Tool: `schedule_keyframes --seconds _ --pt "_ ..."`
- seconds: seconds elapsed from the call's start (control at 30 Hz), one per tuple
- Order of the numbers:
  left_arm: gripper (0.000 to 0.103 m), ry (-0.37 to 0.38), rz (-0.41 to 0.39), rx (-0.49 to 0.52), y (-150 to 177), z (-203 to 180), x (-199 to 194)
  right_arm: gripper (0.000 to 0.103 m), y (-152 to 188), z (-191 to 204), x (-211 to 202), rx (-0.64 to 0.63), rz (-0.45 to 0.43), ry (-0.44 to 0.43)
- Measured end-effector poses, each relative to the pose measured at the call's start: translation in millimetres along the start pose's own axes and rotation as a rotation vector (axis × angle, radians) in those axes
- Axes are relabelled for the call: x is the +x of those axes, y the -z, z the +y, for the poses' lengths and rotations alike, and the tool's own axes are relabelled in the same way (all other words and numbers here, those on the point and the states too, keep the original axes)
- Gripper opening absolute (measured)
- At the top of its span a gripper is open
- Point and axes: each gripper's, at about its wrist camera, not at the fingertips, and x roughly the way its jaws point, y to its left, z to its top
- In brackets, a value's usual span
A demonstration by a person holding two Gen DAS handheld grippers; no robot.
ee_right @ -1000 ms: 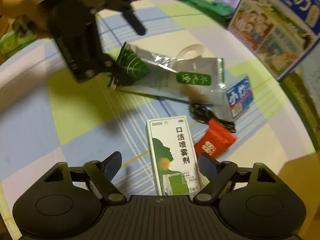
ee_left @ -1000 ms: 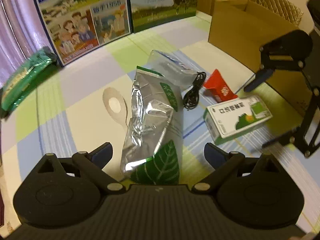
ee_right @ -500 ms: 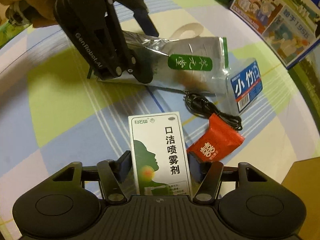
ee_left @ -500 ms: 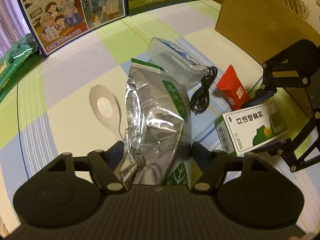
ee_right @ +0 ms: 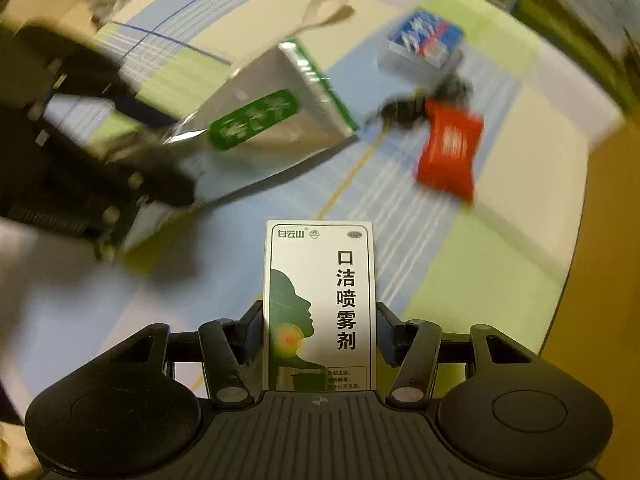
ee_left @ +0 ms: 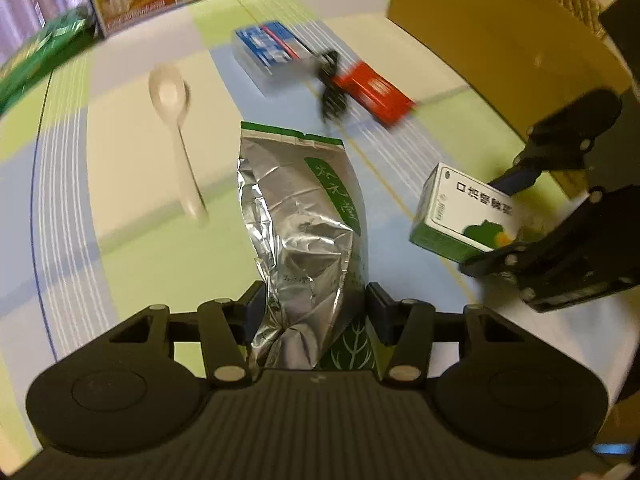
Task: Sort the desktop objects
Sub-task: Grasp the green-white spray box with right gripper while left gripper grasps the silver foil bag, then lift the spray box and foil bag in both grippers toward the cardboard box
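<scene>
Foil pouch (ee_left: 304, 236): silver with green print, clamped at its leafy lower end between the fingers of the left gripper (ee_left: 312, 316); the sealed top points away toward the far edge of the desk (ee_left: 132, 152). It appears lifted clear of the cloth, judging by its tilt in the right wrist view, though blur makes that uncertain.

Left gripper fingers: narrow, pinching the pouch from both sides; the crumpled foil bulges between them, so the hold looks firm.

Spray box (ee_right: 320, 308): white and green carton, held lengthwise by the right gripper (ee_right: 318, 332) with its printed face up. In the left wrist view it hangs in the air near the right edge, just in front of the carton (ee_left: 500, 40).

Right gripper fingers: narrow, pressed on the box's two long sides; gripping the long sides keeps it from swinging.

Why both are held: probably each hand carries one item at once toward the open brown carton at the right, the likely sorting bin.

Left on the desk: white spoon (ee_left: 172, 120) toward the left; blue tissue pack (ee_left: 268, 48), black cable (ee_left: 332, 88) and red packet (ee_left: 376, 92) clustered near the far right corner, the cable touching the packet.

Progress: early, I judge, with four things yet to sort.

Risk: slippery foil could slide out if the pinch loosens.
</scene>
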Motion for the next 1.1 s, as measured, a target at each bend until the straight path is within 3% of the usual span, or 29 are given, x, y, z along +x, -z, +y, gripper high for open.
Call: schedule_keyframes --seconds 0.13,0.27,0.43,0.53,0.7,1.1 --pt "0.049 0.022 0.005 -0.024 40.7 -36.6 -19.0 0.053 46.9 13.7 -16.4 0.109 -0.035 -0.002" --pt "0.054 0.054 -0.004 -0.06 61.2 -55.8 -38.6 0.053 87.8 32.8 -29.1 0.181 -0.083 0.013" --pt "0.064 0.041 -0.02 -0.104 73.9 -59.5 -48.3 0.053 122.9 48.2 -38.2 0.23 -0.188 0.063" --pt "0.074 0.03 -0.022 -0.12 69.9 -56.3 -46.0 0.056 132.1 45.5 -38.4 0.239 -0.25 0.062" --pt "0.075 0.052 -0.006 -0.131 60.4 -53.2 -32.1 0.068 149.0 40.6 -40.7 0.283 -0.293 0.043" --pt "0.074 0.007 0.007 -0.084 53.5 -62.2 -17.0 0.069 158.3 44.0 -37.6 0.284 -0.391 0.065"
